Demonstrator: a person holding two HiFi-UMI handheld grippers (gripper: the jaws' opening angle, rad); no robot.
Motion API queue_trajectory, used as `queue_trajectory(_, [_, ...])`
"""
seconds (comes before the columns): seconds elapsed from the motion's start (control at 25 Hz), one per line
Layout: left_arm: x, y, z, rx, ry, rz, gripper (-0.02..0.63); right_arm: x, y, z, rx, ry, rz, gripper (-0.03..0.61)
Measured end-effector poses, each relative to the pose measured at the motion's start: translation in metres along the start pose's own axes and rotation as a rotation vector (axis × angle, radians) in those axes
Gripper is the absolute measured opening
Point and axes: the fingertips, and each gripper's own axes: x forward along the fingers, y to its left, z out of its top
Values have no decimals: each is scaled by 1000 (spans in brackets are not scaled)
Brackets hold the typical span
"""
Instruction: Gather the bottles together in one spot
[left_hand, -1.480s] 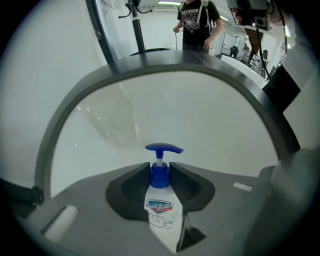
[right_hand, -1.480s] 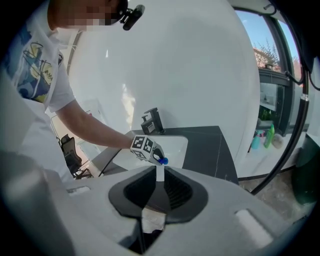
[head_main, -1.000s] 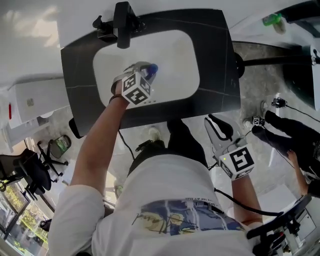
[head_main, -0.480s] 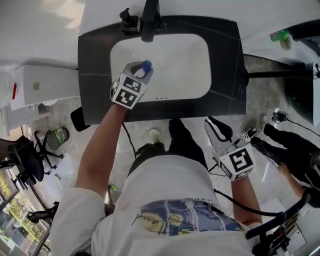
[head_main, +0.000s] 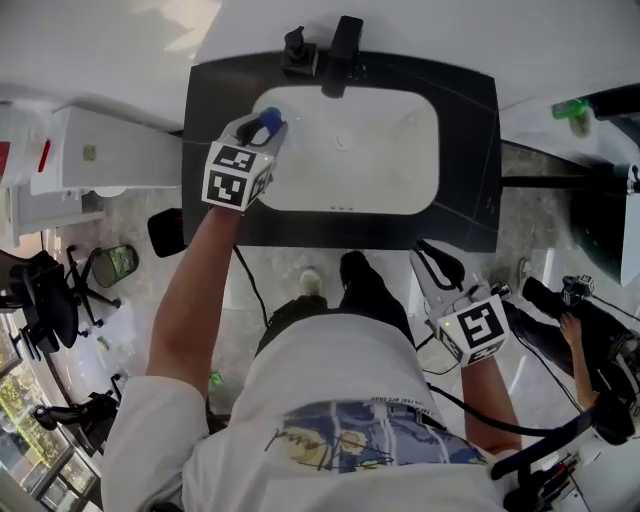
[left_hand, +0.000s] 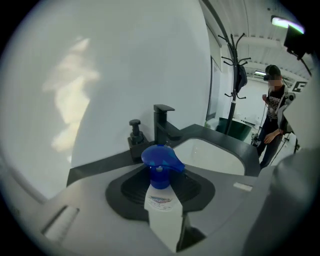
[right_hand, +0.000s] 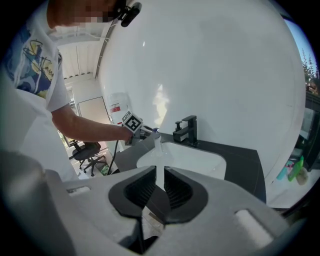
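Left gripper (head_main: 260, 130), clamped on the blue-capped bottle (left_hand: 161, 197), has carried it off the basin (head_main: 370, 150) toward the dispenser (left_hand: 135, 137) just ahead, likely the gathering spot

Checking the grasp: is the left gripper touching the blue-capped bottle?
Touching. The left gripper view shows the left gripper clamped on the blue-capped bottle.

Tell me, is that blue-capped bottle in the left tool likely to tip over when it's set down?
Probably somewhat tippy: the bottle looks tall and narrow, with a broad blue cap on top. Its smooth white body may be slippery, though the left tool has it clamped between its pads.
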Motion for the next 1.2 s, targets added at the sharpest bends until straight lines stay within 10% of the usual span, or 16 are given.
queue_trajectory(1.2, [69, 161, 86, -168, -131, 340, 123, 5, -76, 2, 9, 58, -8, 51])
